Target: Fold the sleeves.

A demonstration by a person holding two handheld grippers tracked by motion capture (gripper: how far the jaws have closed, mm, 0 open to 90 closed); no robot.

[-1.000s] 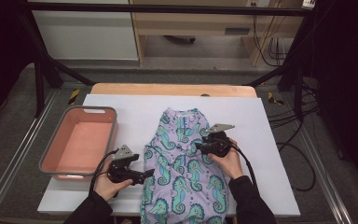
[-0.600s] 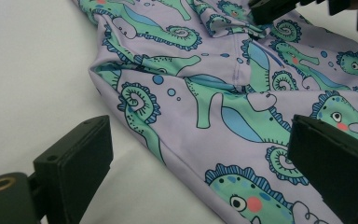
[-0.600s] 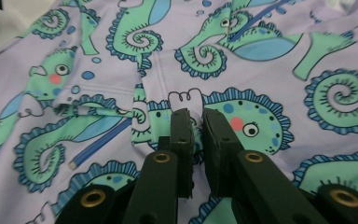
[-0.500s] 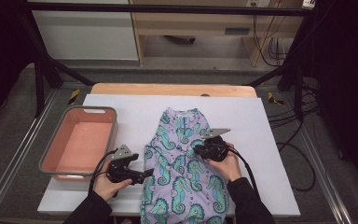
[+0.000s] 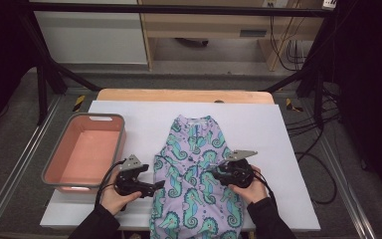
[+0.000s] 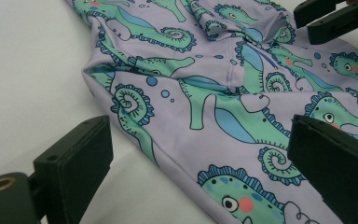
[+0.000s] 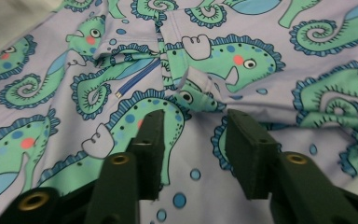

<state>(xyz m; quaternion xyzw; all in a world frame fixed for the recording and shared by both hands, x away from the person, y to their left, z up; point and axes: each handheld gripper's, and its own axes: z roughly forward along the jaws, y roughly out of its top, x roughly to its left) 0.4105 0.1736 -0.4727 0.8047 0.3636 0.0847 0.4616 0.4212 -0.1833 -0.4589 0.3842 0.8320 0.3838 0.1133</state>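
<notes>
A pink tub (image 5: 87,152) is sitting at the left of the white table cover (image 5: 288,164), its near rim partly lost behind the left gripper (image 5: 155,187) and its cable. That gripper is resting just beside the left edge of the seahorse-print garment (image 5: 196,184); in the left gripper view its jaws are standing wide apart, one over bare cover (image 6: 23,70), the other over the cloth (image 6: 205,107), gripping nothing. The garment is lying flat down the middle of the table, its collar at the far end and its near hem cut off by the bottom of the high view. The right gripper (image 5: 210,175) is hovering over the garment's right half, jaws having just opened and now partly apart; the right gripper view shows a raised fold of fabric (image 7: 186,84) just beyond the tips, with flat cloth between the pads, not pinched. Both forearms are running out of frame at the near edge.
</notes>
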